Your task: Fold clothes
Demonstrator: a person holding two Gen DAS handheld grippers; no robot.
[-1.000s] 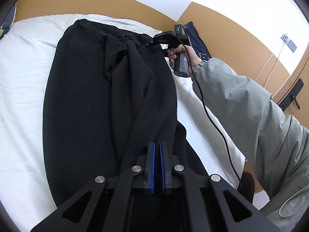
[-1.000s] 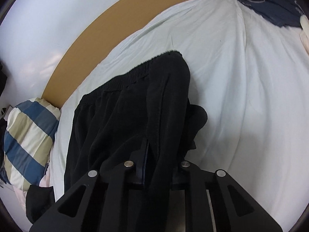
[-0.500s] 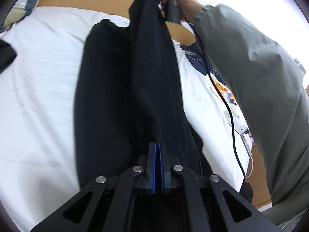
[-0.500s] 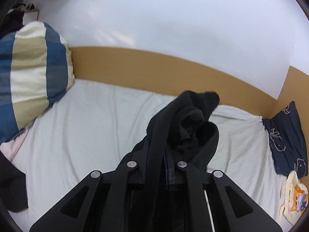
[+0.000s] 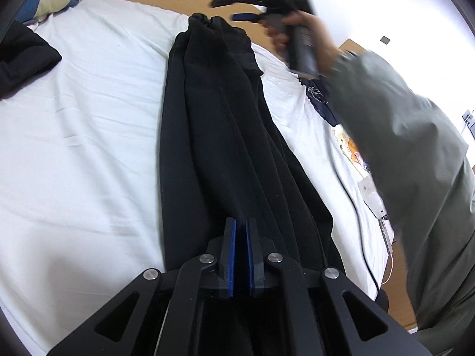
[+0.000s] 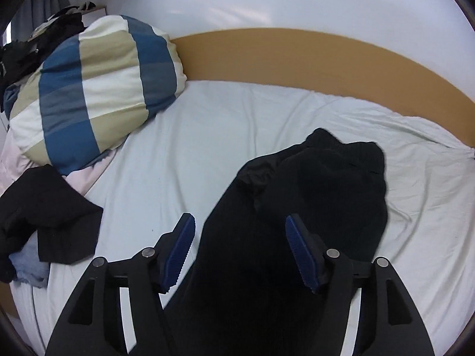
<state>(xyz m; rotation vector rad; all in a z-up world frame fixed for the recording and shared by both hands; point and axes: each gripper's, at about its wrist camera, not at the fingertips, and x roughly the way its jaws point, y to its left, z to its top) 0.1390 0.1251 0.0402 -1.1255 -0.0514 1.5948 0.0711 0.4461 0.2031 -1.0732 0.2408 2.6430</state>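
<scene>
Right tool [image 6: 240,247] has sprung wide, releasing the black trousers [image 5: 219,136].

white wrinkled bedsheet [image 6: 231,136] | tan wooden headboard [image 6: 297,56] behind | blue, cream and beige checked duvet bundle [image 6: 95,89] far left | navy printed pillowcase [image 5: 316,95] at right edge | thin black cable [image 5: 360,225]

One pair of black trousers [image 5: 213,136] down the middle of one white-sheeted bed [image 5: 77,136]. One striped pillow [image 6: 95,92] at ten o'clock, one dark garment heap [image 6: 44,213] at nine. Two grippers: left gripper [image 5: 240,231] at six, right gripper [image 6: 240,231] too. One navy printed cloth [image 5: 317,95] at two, one grey sleeve [image 5: 400,136] at three.
</scene>
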